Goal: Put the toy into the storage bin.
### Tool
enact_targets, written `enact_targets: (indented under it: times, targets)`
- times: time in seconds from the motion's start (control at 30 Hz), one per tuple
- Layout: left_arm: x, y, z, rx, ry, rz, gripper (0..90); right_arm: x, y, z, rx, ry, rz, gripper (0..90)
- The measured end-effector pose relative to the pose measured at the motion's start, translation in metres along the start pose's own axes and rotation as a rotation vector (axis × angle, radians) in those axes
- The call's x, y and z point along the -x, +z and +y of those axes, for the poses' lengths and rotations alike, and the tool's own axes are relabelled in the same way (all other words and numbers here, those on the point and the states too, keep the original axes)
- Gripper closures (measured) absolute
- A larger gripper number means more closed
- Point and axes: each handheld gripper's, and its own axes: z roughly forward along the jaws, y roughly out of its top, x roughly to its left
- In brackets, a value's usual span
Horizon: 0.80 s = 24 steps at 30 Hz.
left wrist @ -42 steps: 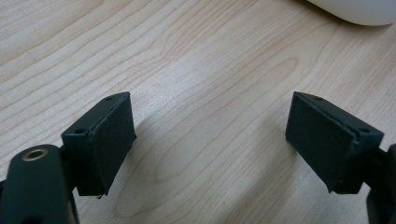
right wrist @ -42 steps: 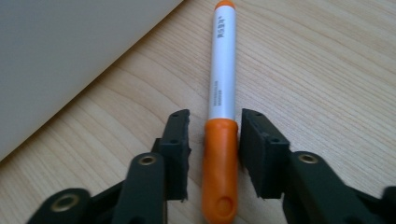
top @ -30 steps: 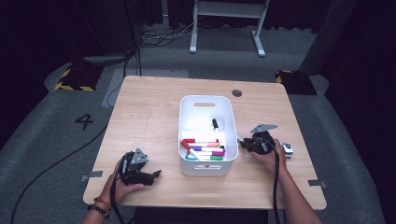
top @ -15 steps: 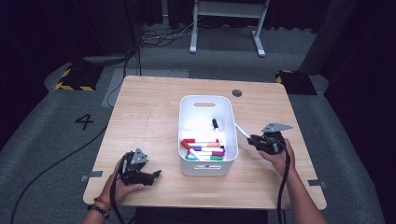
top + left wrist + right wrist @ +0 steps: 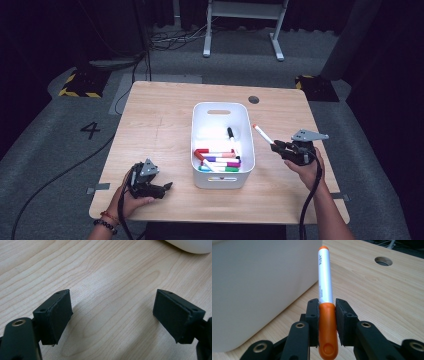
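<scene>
Two tongs | right tongs (image 5: 327, 315) clamped on orange marker (image 5: 325, 285); left tongs (image 5: 112, 315) wide apart, seemingly empty

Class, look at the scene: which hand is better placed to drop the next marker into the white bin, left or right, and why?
Right. The right gripper is shut on the orange marker, held just beside the white bin. The left gripper is open, holding nothing, low over the table near its front left corner.
</scene>
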Motion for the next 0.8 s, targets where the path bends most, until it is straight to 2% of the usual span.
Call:
enact_targets:
  times: [0.27, 0.43, 0.7, 0.8]
  targets:
    - [0.0, 0.0, 0.0, -0.003, 0.001, -0.001, 15.9, -0.003, -0.013, 0.006, 0.043, -0.01, 0.021, 73.6]
    - [0.0, 0.0, 0.0, -0.003, 0.001, -0.004, 15.8, -0.01, -0.023, 0.015, 0.091, -0.024, 0.037, 73.6]
    - [0.0, 0.0, 0.0, -0.001, -0.001, -0.004, 15.7, -0.022, -0.047, 0.041, 0.141, -0.098, 0.057, 73.6]
    - [0.0, 0.0, 0.0, -0.001, 0.0, -0.004, 15.7, -0.026, -0.055, 0.053, 0.154, -0.113, 0.086, 73.6]
